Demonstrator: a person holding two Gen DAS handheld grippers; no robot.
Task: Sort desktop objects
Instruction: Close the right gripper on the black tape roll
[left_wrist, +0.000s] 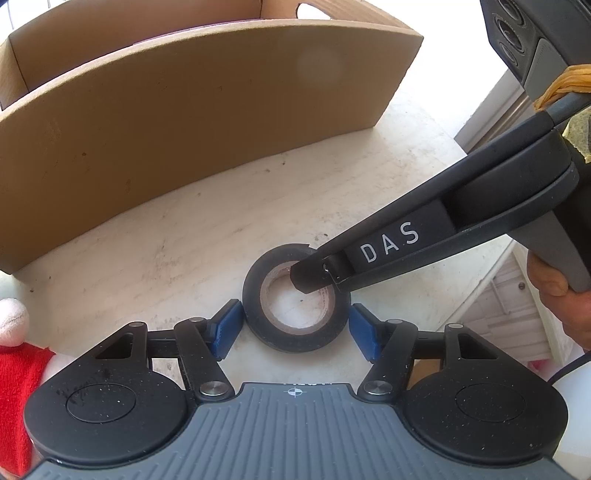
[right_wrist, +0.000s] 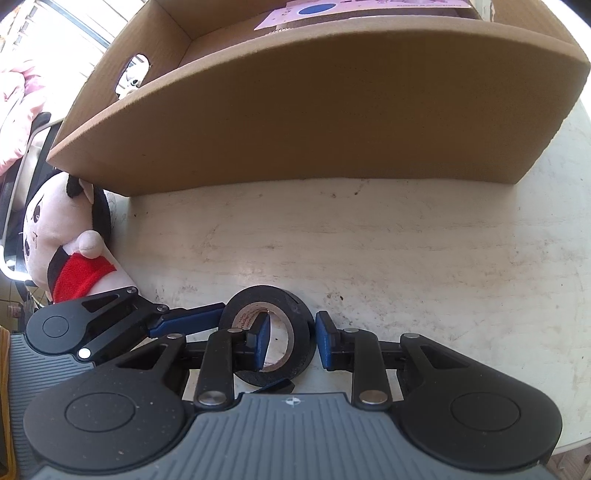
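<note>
A black tape roll (left_wrist: 295, 334) (right_wrist: 236, 295) lies flat on the white table (left_wrist: 184, 258), just in front of the cardboard box (left_wrist: 166, 122) (right_wrist: 314, 110). My left gripper (left_wrist: 295, 325) has a blue pad against each side of the roll and is shut on it; its fingers (right_wrist: 192, 317) reach in from the left in the right wrist view. My right gripper (right_wrist: 293, 332) straddles the roll's right wall. Its inner pad (right_wrist: 263, 341) sits in the hole with a gap to the wall, and its outer pad (right_wrist: 325, 339) stands just outside, so it is open. In the left wrist view its finger (left_wrist: 312, 277) dips into the hole.
A plush doll (right_wrist: 62, 236) with a red collar (left_wrist: 18, 387) lies at the left beside the box. A pink card (right_wrist: 295, 11) lies inside the box. A black device (left_wrist: 535, 33) hangs at the upper right, and a hand (left_wrist: 554, 295) holds the right gripper. The table edge (left_wrist: 480, 314) runs close on the right.
</note>
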